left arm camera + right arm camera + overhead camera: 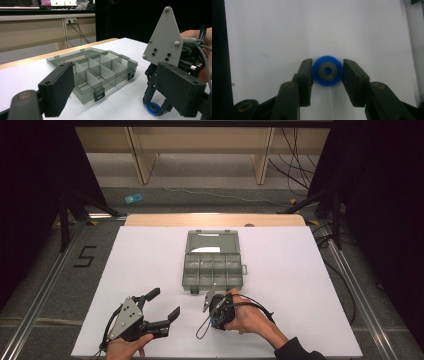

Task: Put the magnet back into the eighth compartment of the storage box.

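Blue ring pinched on the white sheet, just off the box's near edge

The blue ring (327, 71), with a grey disc set in its middle, lies flat on the white table (300, 285) not far from the near edge, and the right gripper (327, 72) points straight down at it, both pads pressed against its rim. Just beyond it sits the open grey organizer box (212, 265) around the table's middle, its clear dividers up and its lid folded back toward the far edge. The left gripper (162, 304) hangs near the near-left corner with its jaws spread wide and nothing between them, well apart from the ring.
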Demonstrator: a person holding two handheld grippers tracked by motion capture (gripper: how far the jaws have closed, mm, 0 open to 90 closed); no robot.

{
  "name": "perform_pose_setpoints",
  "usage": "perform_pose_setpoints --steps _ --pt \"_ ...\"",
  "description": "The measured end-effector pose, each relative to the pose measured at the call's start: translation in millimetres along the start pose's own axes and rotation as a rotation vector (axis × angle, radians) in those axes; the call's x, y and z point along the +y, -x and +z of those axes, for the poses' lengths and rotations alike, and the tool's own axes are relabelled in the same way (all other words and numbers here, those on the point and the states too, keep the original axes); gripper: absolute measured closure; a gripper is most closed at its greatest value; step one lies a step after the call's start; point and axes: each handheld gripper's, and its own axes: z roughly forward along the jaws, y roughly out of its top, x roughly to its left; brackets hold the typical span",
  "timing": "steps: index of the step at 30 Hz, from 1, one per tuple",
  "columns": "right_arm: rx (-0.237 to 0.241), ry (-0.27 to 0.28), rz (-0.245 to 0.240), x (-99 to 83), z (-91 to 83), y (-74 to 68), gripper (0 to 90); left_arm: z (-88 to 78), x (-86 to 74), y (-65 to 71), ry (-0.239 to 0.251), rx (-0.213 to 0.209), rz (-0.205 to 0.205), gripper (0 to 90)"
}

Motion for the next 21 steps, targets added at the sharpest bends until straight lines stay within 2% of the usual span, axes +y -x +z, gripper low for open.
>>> perform_pose_setpoints --steps 1,3,9,12,17,21 --pt "0.006 -0.005 0.014 0.5 0.2 -0.4 62.3 0.0 0.0 -0.1 0.000 0.000 0.002 15.7" --pt "0.001 -0.017 -0.008 2.7 0.4 0.1 62.6 -0.1 0.1 -0.2 0.000 -0.001 0.004 15.7" --pt "0.002 -0.017 -0.009 2.8 0.2 -0.1 62.8 -0.2 0.4 -0.6 0.001 -0.001 0.007 15.7" --pt "-0.004 -0.003 -0.005 2.1 -1.2 1.0 62.8 -0.7 1.4 -2.5 0.002 0.000 0.035 15.7" --pt "-0.009 0.040 0.021 -2.3 -10.0 7.2 62.8 -0.7 1.8 -2.9 0.007 -0.001 0.040 15.8" --pt "-0.018 0.055 0.034 -4.3 -14.2 9.4 62.8 -0.8 1.5 -1.3 0.005 -0.001 0.023 15.7"
